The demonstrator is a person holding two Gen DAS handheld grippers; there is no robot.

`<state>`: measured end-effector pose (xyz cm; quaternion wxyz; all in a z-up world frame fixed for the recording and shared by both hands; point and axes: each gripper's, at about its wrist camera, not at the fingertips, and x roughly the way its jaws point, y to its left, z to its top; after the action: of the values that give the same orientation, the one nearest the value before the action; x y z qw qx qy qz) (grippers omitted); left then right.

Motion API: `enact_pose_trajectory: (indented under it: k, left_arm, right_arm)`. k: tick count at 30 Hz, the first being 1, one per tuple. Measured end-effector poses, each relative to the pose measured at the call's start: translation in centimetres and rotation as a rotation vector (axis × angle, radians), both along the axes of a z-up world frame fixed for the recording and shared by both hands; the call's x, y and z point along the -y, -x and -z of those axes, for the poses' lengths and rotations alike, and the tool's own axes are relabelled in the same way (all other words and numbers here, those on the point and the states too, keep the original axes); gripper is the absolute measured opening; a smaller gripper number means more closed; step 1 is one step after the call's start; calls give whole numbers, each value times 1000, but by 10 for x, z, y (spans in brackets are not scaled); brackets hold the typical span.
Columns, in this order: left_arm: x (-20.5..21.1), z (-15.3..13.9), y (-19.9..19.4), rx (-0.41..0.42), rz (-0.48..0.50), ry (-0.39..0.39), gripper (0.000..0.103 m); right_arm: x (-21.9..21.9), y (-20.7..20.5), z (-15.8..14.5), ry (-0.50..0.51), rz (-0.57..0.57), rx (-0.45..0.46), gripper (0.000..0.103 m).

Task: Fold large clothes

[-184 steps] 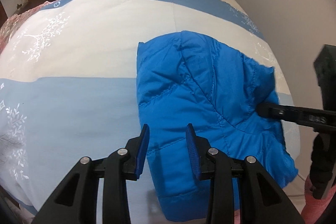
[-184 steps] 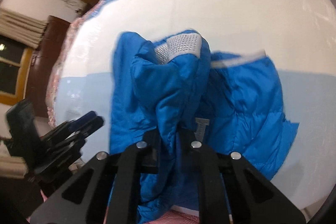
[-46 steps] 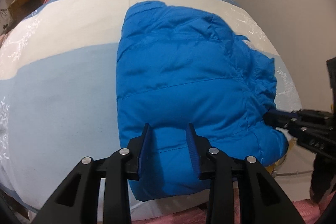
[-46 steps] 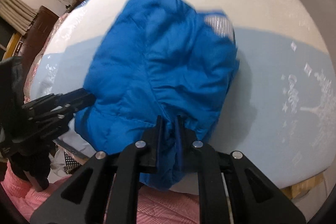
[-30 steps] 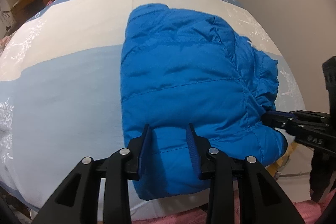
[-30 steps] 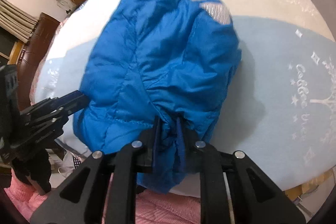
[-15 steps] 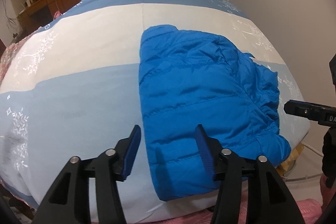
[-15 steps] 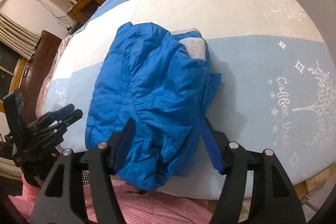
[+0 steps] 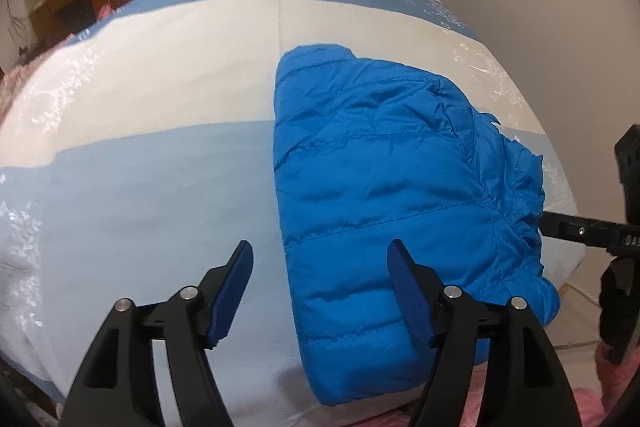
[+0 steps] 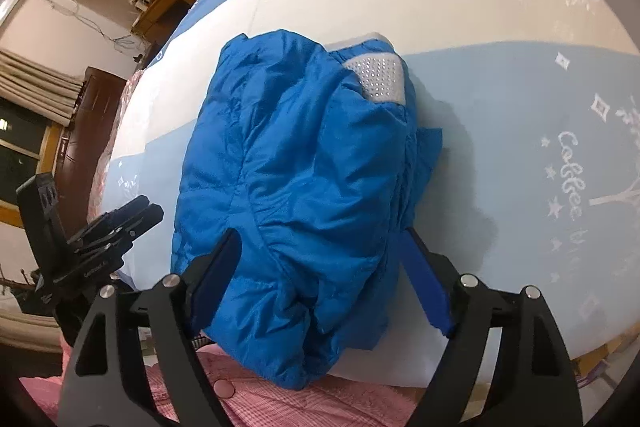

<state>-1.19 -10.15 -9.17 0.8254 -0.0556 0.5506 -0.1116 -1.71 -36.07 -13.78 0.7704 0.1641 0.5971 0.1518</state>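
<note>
Both of my tools are off the garment now. My left gripper (image 9: 320,279) stands wide, its jaws having just been opening, and nothing is pinched between them: one blue pad (image 9: 232,293) hangs over the pale blue stripe of the bedspread (image 9: 140,187), the other over the near part of the blue puffer jacket (image 9: 384,195), neither pressing on it as far as I can see. My right gripper (image 10: 320,279) is spread wider still, its jaws likewise having just been opening; the jacket's bunched near end sits in the gap between the pads, but the pads stand clear of the fabric on either side and do not squeeze it. The jacket lies folded into a compact bundle near the bed's edge, across the boundary of the white and pale blue stripes, with a grey-white mesh patch (image 10: 378,81) showing at its far end in the right wrist view. Pink checked fabric (image 10: 280,399) shows at the bottom edge below the bundle.
</note>
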Motion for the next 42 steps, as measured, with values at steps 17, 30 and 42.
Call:
enact_pose_trajectory:
  k: [17, 30, 42]
  left_arm:
    - [-24, 58, -26, -189, 12, 316, 80]
    - [-25, 103, -42, -290, 17, 588, 88]
    - [-10, 77, -30, -210, 40, 505, 69]
  right_arm:
    - [10, -11, 43, -41, 9, -85, 90]
    - [30, -14, 87, -283, 31, -169, 79]
    - [32, 3, 70, -281, 13, -86, 46]
